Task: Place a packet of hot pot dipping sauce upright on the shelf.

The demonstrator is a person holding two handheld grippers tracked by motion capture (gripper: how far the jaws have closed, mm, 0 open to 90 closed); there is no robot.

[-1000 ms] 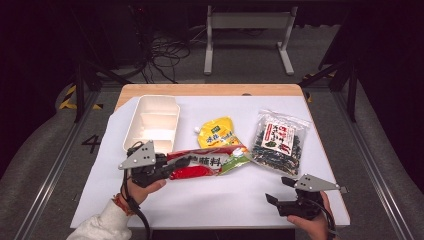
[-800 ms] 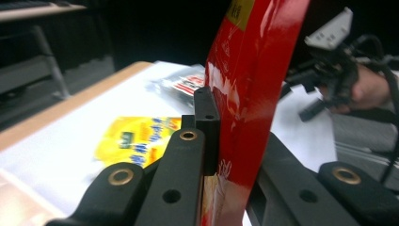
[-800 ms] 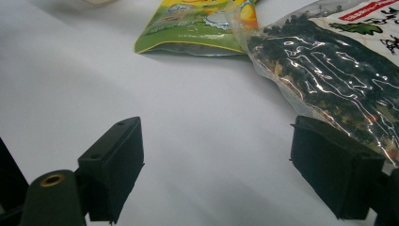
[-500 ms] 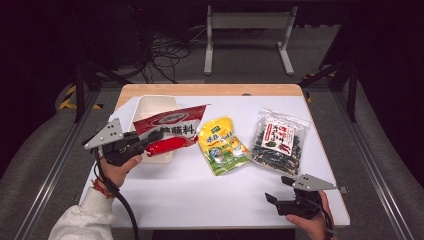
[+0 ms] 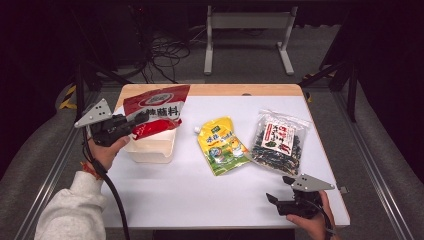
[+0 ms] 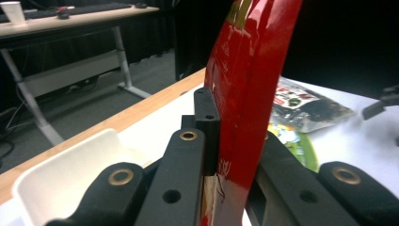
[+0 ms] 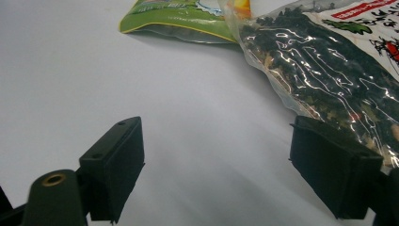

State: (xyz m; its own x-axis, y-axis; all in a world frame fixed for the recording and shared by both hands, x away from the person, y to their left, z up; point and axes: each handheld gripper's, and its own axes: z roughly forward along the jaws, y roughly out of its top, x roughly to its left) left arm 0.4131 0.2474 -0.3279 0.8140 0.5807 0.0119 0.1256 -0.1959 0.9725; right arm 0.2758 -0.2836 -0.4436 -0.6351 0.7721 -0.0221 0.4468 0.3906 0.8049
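Bench (image 5: 200, 200) covered in white, with a wooden edge showing along its far side. At its left, the left hand-held gripper (image 5: 137, 121) is held above a white tray (image 5: 150, 147), its jaws clamped on a red packet (image 5: 156, 112). The packet is lifted clear of the bench and hangs over the tray's far part; white characters are printed across its face. In the left gripper view the packet (image 6: 249, 94) is seen edge-on, standing upright and pinched between the two black jaws, with the tray (image 6: 70, 174) below and to the left.

A yellow pouch (image 5: 221, 145) with a green lower part is laid flat near the middle of the bench, apart from the tray. Just beside it, to the right, a clear bag (image 5: 277, 140) of dark dried pieces is laid, carrying a white and red label; the two may be touching at their near corners, though this is not clearly resolved.

The right hand-held gripper (image 5: 282, 192) is held low at the near right corner of the bench, its jaws spread wide with nothing between them. In the right gripper view the bag (image 7: 329, 80) lies close by the right jaw and the pouch (image 7: 179, 19) is farther off.
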